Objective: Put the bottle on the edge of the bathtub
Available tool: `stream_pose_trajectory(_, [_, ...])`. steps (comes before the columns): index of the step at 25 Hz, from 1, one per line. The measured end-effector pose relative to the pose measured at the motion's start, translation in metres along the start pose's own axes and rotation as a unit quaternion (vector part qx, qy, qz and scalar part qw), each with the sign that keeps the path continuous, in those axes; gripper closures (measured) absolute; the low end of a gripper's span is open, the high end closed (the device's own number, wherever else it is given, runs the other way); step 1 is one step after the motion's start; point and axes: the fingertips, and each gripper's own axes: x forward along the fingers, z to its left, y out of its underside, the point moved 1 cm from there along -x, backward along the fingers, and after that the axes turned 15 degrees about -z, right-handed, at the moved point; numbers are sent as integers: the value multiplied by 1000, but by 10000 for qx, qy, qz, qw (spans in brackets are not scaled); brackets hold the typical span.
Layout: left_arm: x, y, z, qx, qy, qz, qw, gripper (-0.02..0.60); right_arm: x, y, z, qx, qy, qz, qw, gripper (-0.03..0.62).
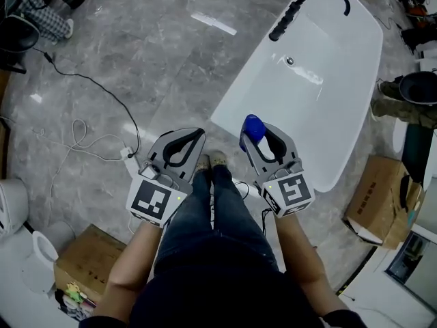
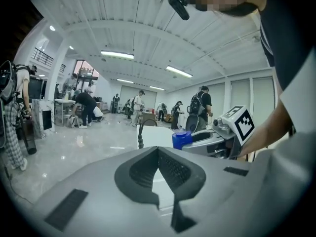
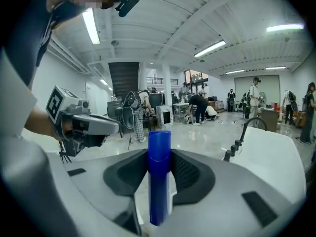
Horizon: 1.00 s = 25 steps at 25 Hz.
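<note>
A blue bottle [image 1: 252, 126] stands upright between the jaws of my right gripper [image 1: 255, 135], which is shut on it; the cap pokes above the jaw tips. In the right gripper view the bottle [image 3: 159, 177] fills the gap of that gripper [image 3: 160, 154]. The gripper hangs over the near end of the white bathtub [image 1: 251, 68], close to its rim. My left gripper [image 1: 197, 134] is beside it over the grey floor, shut and empty, its tips touching [image 2: 158, 151]. The tub [image 3: 272, 154] lies ahead and to the right in the right gripper view.
A black faucet [image 1: 305, 5] arches over the tub's far end. Cardboard boxes sit at the right [image 1: 379, 198] and lower left [image 1: 87, 260]. Cables [image 1: 80, 137] and a power strip [image 1: 130, 157] lie on the floor to the left. Several people stand in the far hall.
</note>
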Motion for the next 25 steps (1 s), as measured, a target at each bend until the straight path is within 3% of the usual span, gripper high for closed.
stream_pose_trajectory(8, [21,38,18,-137,-149,335,9992,558,35,74,-21,66,-115,500,9987,439])
stream_pose_trajectory(18, [30,68,31,-130,-398,690,9967,558,88,144,-41,-378,-499,910,9939,441])
stream_pose_trajectory(25, [28,85,29,-243,-456,841,9951,558,107,175,-45,-491,-656,1105,9905,441])
